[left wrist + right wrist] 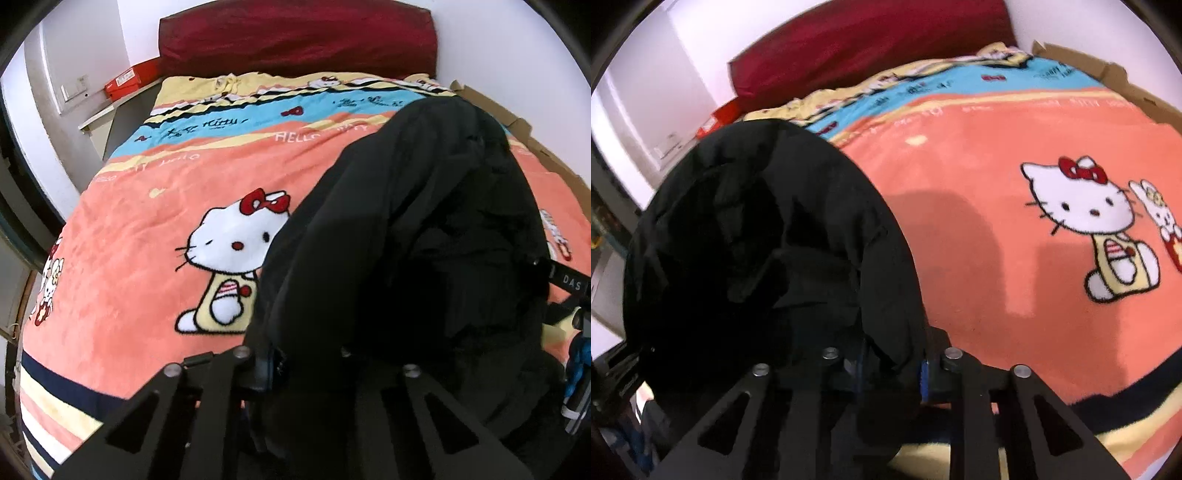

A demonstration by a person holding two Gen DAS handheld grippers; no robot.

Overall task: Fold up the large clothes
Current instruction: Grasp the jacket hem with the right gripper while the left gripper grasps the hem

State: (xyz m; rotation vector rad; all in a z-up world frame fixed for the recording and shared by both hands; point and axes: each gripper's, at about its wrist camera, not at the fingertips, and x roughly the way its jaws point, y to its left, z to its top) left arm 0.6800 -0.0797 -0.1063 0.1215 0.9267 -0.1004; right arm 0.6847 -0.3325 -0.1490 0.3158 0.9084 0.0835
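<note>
While bunched, black coat [424, 229] puffy | draped on blanket [147, 229]

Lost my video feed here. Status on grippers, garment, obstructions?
Left gripper shut on black jacket. Right gripper shut on it too. Jacket bunched over the cartoon-cat blanket. Nothing in the way.

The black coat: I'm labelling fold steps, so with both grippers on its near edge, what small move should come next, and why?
Probably lift the near edge and carry it toward the red headboard. The left gripper and right gripper are each shut on the black coat, which lies bunched on the pink blanket, with bare blanket beyond to lay the fold on.
</note>
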